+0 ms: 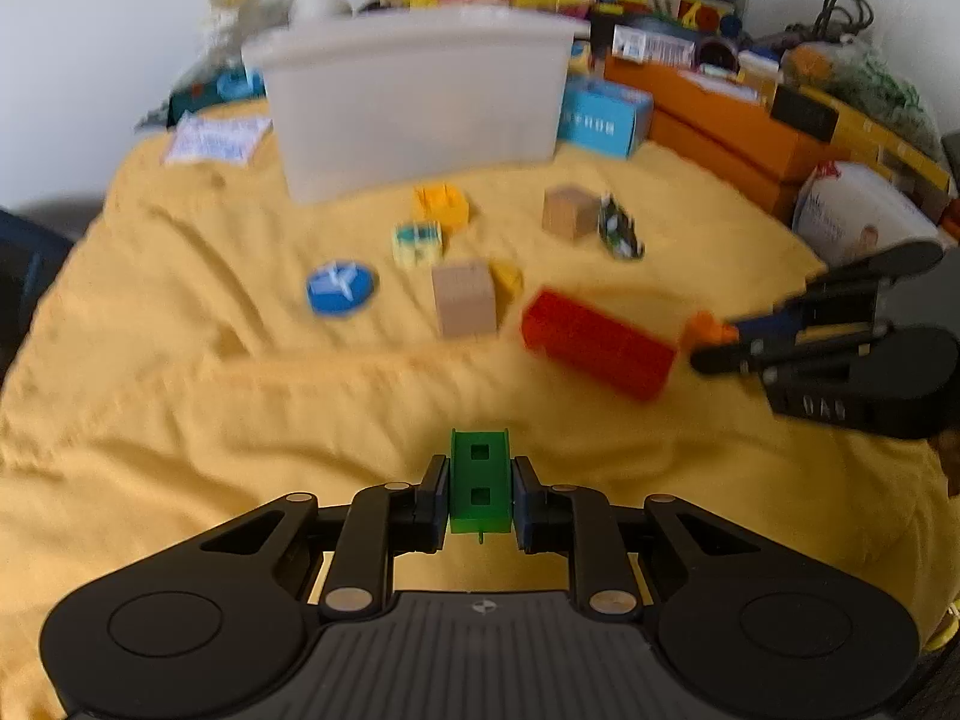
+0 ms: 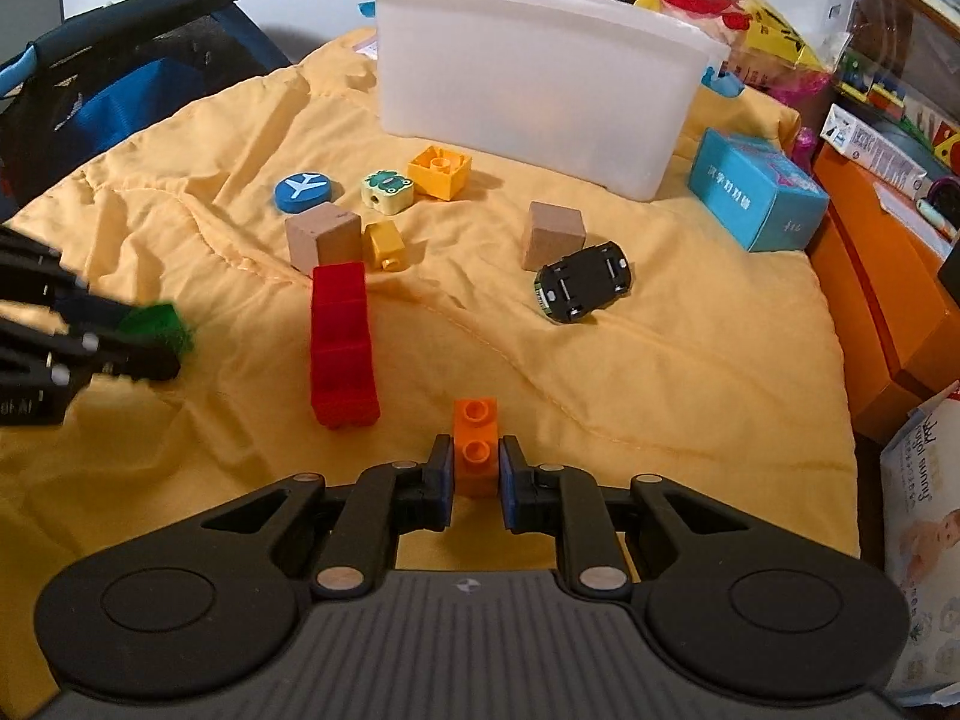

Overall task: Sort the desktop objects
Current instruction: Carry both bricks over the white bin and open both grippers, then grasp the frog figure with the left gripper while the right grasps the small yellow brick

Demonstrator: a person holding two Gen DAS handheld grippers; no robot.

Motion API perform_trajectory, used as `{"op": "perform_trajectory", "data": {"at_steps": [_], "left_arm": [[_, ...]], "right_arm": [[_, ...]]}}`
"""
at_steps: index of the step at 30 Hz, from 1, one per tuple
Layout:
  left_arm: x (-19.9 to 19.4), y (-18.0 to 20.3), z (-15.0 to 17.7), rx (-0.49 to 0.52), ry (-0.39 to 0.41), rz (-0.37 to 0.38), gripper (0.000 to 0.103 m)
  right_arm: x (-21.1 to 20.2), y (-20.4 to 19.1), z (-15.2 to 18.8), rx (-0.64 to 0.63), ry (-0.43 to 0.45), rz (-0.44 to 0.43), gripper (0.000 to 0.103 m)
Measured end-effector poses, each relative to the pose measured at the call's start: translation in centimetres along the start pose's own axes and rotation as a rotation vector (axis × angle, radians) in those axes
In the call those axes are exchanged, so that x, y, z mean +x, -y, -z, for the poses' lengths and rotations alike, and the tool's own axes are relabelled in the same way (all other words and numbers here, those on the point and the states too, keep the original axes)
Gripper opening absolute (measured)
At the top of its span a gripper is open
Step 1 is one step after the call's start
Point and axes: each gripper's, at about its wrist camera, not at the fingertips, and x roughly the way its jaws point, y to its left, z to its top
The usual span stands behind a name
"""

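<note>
On the rumpled yellow cloth [image 2: 600,372] before the white bin [image 2: 540,102], my left gripper [image 1: 480,495] clamps a green brick [image 1: 480,483], my right gripper [image 2: 476,471] an orange brick [image 2: 476,450]: light, rigid, slick plastic, best pinched across flat sides.

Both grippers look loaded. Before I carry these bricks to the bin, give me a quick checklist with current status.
1. Left gripper shut on the green brick: ok.
2. Right gripper shut on the orange brick: ok.
3. White bin open on top: ok.
4. Room inside the bin: cannot tell, its walls are cloudy.
5. Path to the bin: not ok if carried low; the red block stack, wooden cubes and toy car lie between.
6. Grippers apart from each other: ok.
</note>
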Motion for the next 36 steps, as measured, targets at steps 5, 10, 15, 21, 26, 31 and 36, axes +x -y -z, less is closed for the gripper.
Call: {"op": "perform_trajectory", "data": {"at_steps": [5,10,15,21,26,31,36], "left_arm": [[-1.5,-1.1,-3.4,-0.001,0.093,-0.006,0.024],[-1.3,-2.3,-9.1,0.037,0.207,-0.043,0.024],[-0.4,-3.3,-16.2,0.049,0.361,-0.106,0.024],[4.0,-4.6,-22.7,0.071,0.403,-0.144,0.031],[3.4,-5.0,-20.5,0.038,0.380,-0.099,0.044],[1.5,-5.2,-14.5,0.003,0.295,-0.076,0.045],[1.7,-4.3,-9.3,-0.026,0.170,-0.044,0.045]], "right_arm": [[-0.6,0.9,-1.2,0.033,0.026,0.019,0.017],[-1.3,2.0,-6.0,0.000,0.164,0.066,0.017],[-1.6,3.2,-12.9,-0.021,0.357,0.111,0.017],[1.1,4.3,-20.0,0.015,0.479,0.184,0.028],[0.9,4.3,-19.2,0.000,0.453,0.146,0.029],[-0.6,4.1,-14.2,0.047,0.354,0.033,0.029],[-0.8,2.1,-10.4,0.026,0.275,-0.003,0.029]]}}
